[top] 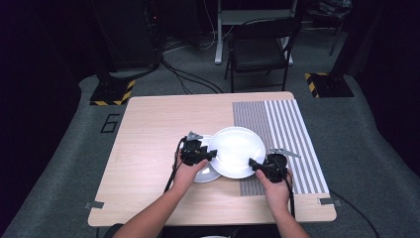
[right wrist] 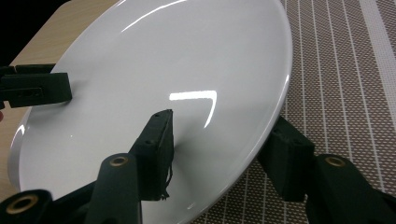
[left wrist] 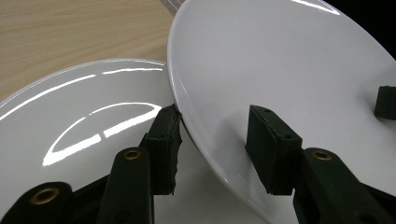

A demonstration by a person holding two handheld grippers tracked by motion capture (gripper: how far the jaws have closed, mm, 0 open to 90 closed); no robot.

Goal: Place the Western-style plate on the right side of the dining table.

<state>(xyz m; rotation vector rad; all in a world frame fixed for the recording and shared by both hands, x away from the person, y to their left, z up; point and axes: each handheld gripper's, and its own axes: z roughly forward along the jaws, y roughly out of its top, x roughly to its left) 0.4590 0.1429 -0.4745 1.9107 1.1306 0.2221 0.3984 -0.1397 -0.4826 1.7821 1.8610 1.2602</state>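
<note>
Two grippers share one large white plate [top: 235, 150] near the middle of the high view, and the step in hand looks like a two-handed carry of it, either onto or off the smaller white plate [top: 208, 173] that lies partly beneath its lower-left edge. To do this well, both ends should rise and travel together so the plate stays near level; a lag on one side would tilt the glossy rim and let it slide through the pads. The bite on each side looks shallow, so slow, even motion seems wise, and the carried rim must stay clear of the plate under it.

The left gripper [top: 197, 152] clamps the large plate's left rim: in the left gripper view one pad [left wrist: 164, 149] sits under the edge and the other lies on the upper face, jaws pinched on it. The right gripper [top: 266, 167] holds the lower-right rim the same way, one jaw on the plate's face and one beneath, above the striped placemat [top: 292, 134] at the right of the wooden table [top: 153, 129]. In the right gripper view the plate fills the upper left, tilted, with the other gripper's jaw at its far left edge.
</note>
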